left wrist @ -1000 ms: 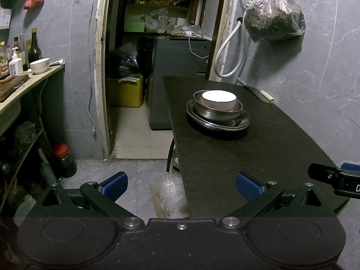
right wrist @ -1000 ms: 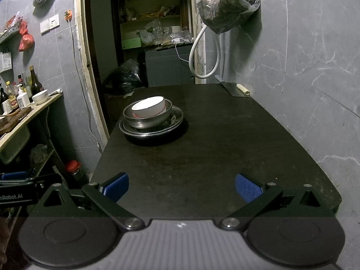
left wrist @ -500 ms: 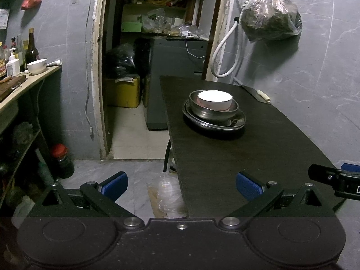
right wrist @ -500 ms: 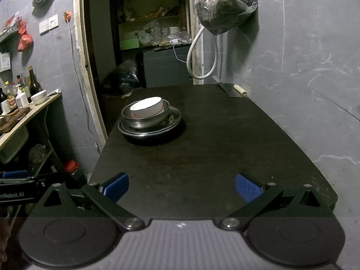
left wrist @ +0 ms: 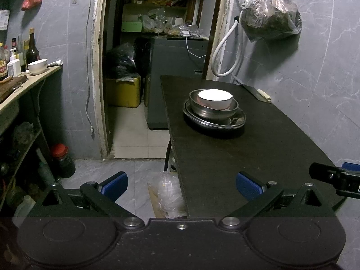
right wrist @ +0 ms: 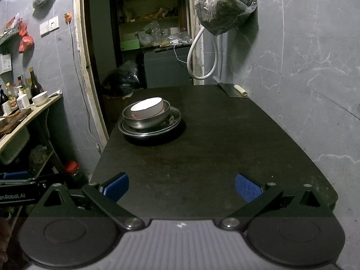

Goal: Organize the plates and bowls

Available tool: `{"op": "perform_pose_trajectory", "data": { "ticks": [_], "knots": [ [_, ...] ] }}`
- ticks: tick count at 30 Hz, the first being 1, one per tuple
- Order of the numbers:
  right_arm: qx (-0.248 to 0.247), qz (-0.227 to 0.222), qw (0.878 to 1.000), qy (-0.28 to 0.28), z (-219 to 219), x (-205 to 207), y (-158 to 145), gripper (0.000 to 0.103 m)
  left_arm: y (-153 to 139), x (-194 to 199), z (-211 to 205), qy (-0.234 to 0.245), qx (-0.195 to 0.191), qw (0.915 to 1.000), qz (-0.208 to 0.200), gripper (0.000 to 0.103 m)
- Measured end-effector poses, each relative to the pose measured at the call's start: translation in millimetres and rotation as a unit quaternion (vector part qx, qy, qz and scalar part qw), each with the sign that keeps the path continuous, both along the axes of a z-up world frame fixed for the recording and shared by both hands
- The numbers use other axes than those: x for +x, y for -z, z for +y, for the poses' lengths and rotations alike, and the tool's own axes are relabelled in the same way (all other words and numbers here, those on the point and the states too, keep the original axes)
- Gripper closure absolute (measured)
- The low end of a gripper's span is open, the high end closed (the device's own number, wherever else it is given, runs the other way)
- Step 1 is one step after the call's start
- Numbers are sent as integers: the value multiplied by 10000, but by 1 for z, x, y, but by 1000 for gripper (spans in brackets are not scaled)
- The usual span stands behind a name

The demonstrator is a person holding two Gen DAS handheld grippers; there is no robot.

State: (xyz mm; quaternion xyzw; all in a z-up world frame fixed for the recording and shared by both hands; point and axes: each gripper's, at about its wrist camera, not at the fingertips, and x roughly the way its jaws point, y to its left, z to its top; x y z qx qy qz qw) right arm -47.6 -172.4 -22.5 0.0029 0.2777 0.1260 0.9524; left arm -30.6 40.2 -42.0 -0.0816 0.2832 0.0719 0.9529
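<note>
On the dark bench [right wrist: 213,148], toward its far left corner: a single stack. At the bottom a shallow metal plate [right wrist: 173,121], in it a steel bowl [right wrist: 146,121], and nested on top a white bowl [right wrist: 147,110], tipped a little toward the camera in the right wrist view. Same stack seen from the left wrist: metal plate [left wrist: 238,121], steel bowl [left wrist: 211,112], white bowl [left wrist: 214,99] with its bright inside facing up.

Left tongs [left wrist: 181,185] spread wide, blue pads far apart, nothing between them; held off the bench's near left corner, partly over the floor, well short of the stack. Right tongs [right wrist: 182,185] likewise wide open and empty, hovering above the near edge of the bench, stack well ahead and to the left.

At the far right corner of the bench, against the wall, a cleaver [right wrist: 231,88] lying flat. Above it a plastic bag [right wrist: 225,4] hung on the grey wall. Off to the left, a side counter [left wrist: 29,83] with bottles and another white bowl [left wrist: 37,66].
</note>
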Motion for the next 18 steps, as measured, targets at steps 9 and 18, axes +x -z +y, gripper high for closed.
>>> {"op": "perform_pose_trajectory", "data": {
  "ticks": [9,18],
  "knots": [
    [24,3,10000,-49,-2,1,0,0,-1,-1,-1,-16,23,10000,21,1],
    [20,18,10000,-57,-1,1,0,0,-1,0,1,-13,22,10000,61,1]
  ]
}}
